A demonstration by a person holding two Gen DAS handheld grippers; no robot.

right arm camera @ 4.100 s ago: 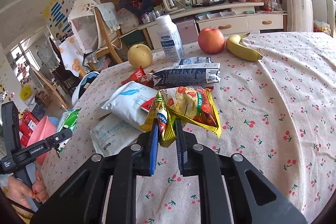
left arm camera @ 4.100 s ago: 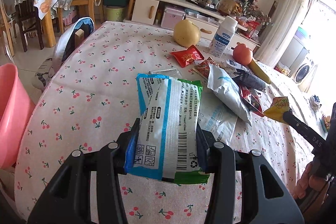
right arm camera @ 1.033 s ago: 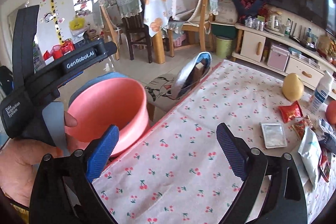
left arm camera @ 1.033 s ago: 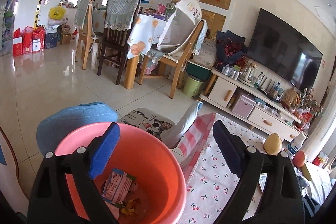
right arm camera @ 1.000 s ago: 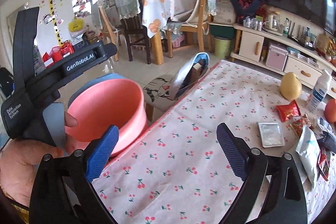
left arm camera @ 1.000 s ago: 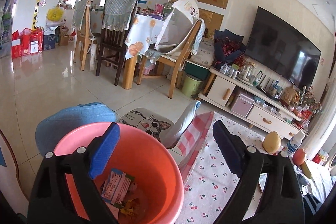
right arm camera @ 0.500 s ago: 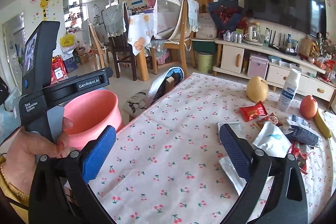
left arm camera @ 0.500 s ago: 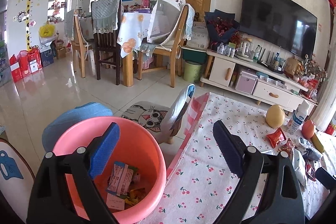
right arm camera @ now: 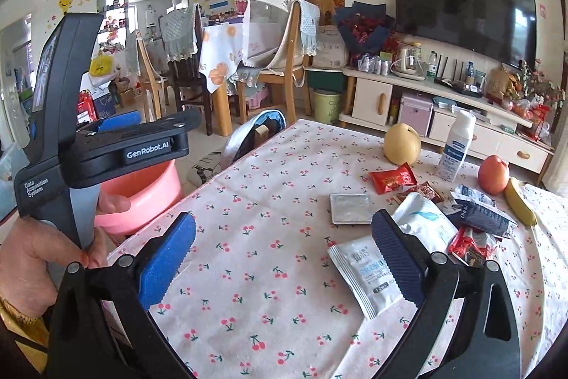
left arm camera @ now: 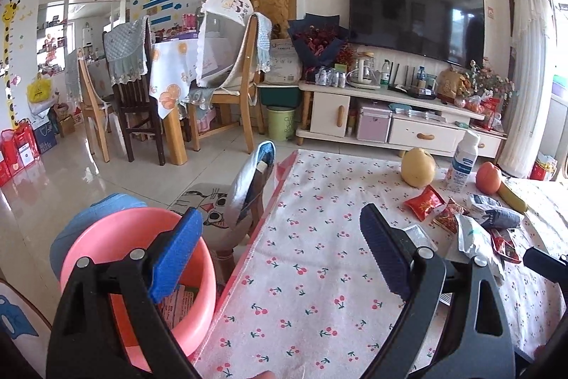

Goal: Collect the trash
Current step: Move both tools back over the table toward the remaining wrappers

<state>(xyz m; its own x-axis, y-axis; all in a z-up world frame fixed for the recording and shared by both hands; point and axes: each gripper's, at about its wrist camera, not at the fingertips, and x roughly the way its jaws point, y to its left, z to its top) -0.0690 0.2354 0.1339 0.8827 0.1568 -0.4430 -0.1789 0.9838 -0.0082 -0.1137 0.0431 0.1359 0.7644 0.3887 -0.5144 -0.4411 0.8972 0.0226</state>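
My left gripper [left arm camera: 277, 229] is open and empty, over the table's left edge beside the pink bucket [left arm camera: 88, 244], which has wrappers [left arm camera: 177, 301] in it. My right gripper [right arm camera: 284, 229] is open and empty above the cherry-print cloth [right arm camera: 248, 201]. By its right finger lies a white sachet [right arm camera: 362, 272]. Beyond are a silver sachet [right arm camera: 349, 203], a white pouch [right arm camera: 426, 219], a red packet [right arm camera: 392, 178], a dark packet [right arm camera: 479, 212] and red wrappers [right arm camera: 468, 245]. A hand [right arm camera: 35, 254] holds the left tool's body [right arm camera: 106, 151] in front of the bucket [right arm camera: 142, 194].
A pear [right arm camera: 401, 144], a white bottle [right arm camera: 456, 148], an apple [right arm camera: 493, 174] and a banana [right arm camera: 520, 201] stand behind the wrappers. A blue-edged chair back [right arm camera: 255, 130] leans at the table's far left edge. Dining chairs and a TV cabinet fill the room behind.
Earlier each gripper was shut on a snack packet; both are empty now. Over the last second both views swung right, from the bucket toward the table and the wrappers.
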